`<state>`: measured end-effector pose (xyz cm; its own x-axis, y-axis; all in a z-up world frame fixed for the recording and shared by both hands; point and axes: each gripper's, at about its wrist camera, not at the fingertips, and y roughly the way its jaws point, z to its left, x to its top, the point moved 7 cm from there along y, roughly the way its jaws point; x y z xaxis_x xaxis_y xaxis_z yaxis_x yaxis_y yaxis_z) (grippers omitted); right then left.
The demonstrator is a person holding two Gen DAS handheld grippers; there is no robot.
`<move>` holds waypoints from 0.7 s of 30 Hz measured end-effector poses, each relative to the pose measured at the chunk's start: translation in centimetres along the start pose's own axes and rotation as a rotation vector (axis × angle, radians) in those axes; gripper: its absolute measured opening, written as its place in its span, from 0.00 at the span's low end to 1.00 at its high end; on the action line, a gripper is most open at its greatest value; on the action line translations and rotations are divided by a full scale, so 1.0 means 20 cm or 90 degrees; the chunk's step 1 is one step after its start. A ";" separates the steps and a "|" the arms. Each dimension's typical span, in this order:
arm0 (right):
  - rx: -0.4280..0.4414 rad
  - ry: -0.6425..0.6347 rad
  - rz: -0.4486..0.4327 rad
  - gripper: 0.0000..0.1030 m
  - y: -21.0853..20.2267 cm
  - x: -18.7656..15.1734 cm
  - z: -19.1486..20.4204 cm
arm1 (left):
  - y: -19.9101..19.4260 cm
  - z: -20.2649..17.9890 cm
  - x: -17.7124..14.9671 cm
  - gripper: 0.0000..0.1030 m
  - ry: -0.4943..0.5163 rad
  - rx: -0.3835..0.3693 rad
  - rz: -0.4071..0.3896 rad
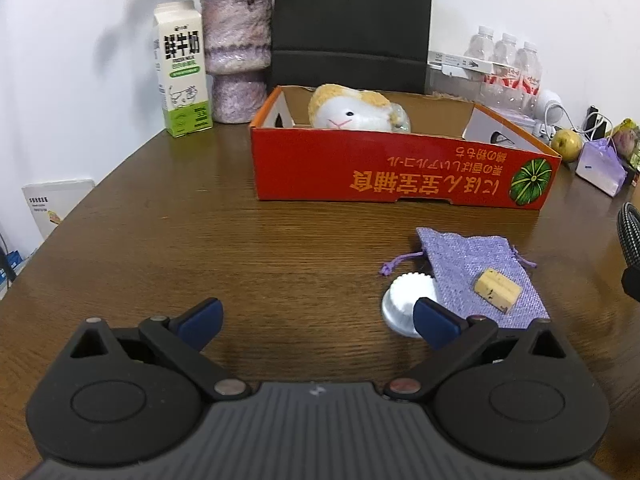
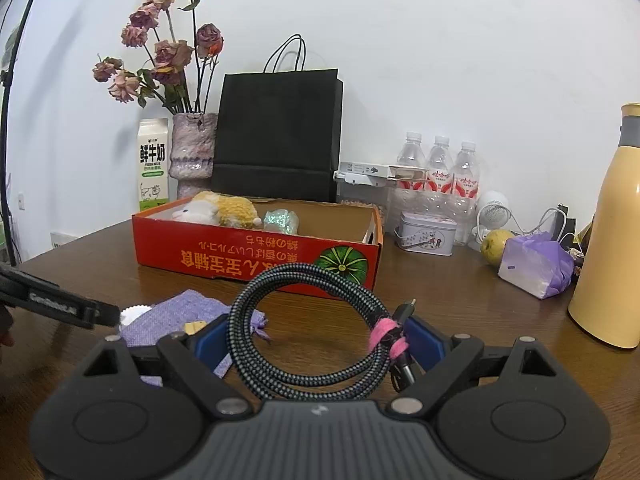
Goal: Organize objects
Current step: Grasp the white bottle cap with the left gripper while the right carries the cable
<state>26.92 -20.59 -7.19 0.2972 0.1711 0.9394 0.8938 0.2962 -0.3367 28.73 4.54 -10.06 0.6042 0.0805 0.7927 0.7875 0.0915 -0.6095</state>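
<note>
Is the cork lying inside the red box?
No, the cork lies on the purple pouch on the table, in front of the red box, which holds a plush toy.

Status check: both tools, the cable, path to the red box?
Left tool open, empty. Right tool wide around coiled cable, which is off the table. Red box ahead, nothing between.

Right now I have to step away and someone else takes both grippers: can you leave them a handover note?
Right gripper: holds the coiled cable between wide jaws, above the table.
Left gripper: open, empty, beside the white cap.
Done: plush toy and a glittery item sit in the red box.
Left: cable, cap, purple pouch and the cork on it.
</note>
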 end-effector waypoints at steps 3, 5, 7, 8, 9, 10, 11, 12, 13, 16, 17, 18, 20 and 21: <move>0.002 -0.001 -0.001 0.88 0.00 0.00 0.01 | 0.02 -0.03 0.01 1.00 0.005 -0.010 -0.006; 0.004 -0.002 -0.001 0.88 0.00 0.00 0.01 | 0.03 -0.06 0.01 1.00 0.013 -0.023 -0.007; 0.006 -0.002 -0.002 0.88 0.00 0.00 0.01 | 0.04 -0.10 0.01 1.00 0.027 -0.029 -0.004; 0.006 -0.003 -0.002 0.88 0.00 0.00 0.01 | 0.05 -0.11 0.01 1.00 0.035 -0.030 -0.001; 0.006 -0.003 -0.003 0.88 0.00 0.00 0.01 | 0.06 -0.13 0.00 1.00 0.043 -0.032 0.004; 0.007 -0.003 -0.003 0.88 0.00 0.00 0.01 | 0.07 -0.15 0.00 1.00 0.050 -0.033 0.009; 0.006 -0.003 -0.003 0.88 0.00 0.00 0.01 | 0.08 -0.16 0.00 0.99 0.055 -0.036 0.011; 0.006 -0.002 -0.003 0.88 0.00 0.00 0.01 | 0.09 -0.18 0.00 0.94 0.060 -0.042 0.014; 0.007 -0.003 -0.003 0.88 0.00 0.00 0.01 | 0.10 -0.19 0.00 0.87 0.060 -0.051 0.013; 0.007 -0.003 -0.003 0.88 0.00 0.00 0.01 | 0.08 -0.22 0.00 0.57 0.064 -0.074 -0.001; 0.007 -0.003 -0.003 0.88 0.00 0.00 0.01 | 0.08 -0.23 0.00 0.48 0.067 -0.085 -0.005; 0.008 -0.003 -0.002 0.88 0.00 0.00 0.01 | 0.07 -0.24 0.00 0.40 0.068 -0.094 -0.007; 0.008 -0.003 -0.002 0.88 0.00 0.00 0.01 | 0.05 -0.24 0.00 0.39 0.066 -0.102 -0.012; 0.009 -0.003 -0.002 0.88 0.00 0.00 0.01 | 0.04 -0.24 0.00 0.39 0.067 -0.103 -0.014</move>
<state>26.78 -20.41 -7.17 0.2925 0.1749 0.9401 0.8902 0.3094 -0.3346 30.02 -0.12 -10.51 0.5890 -0.0245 0.8078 0.8050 -0.0697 -0.5891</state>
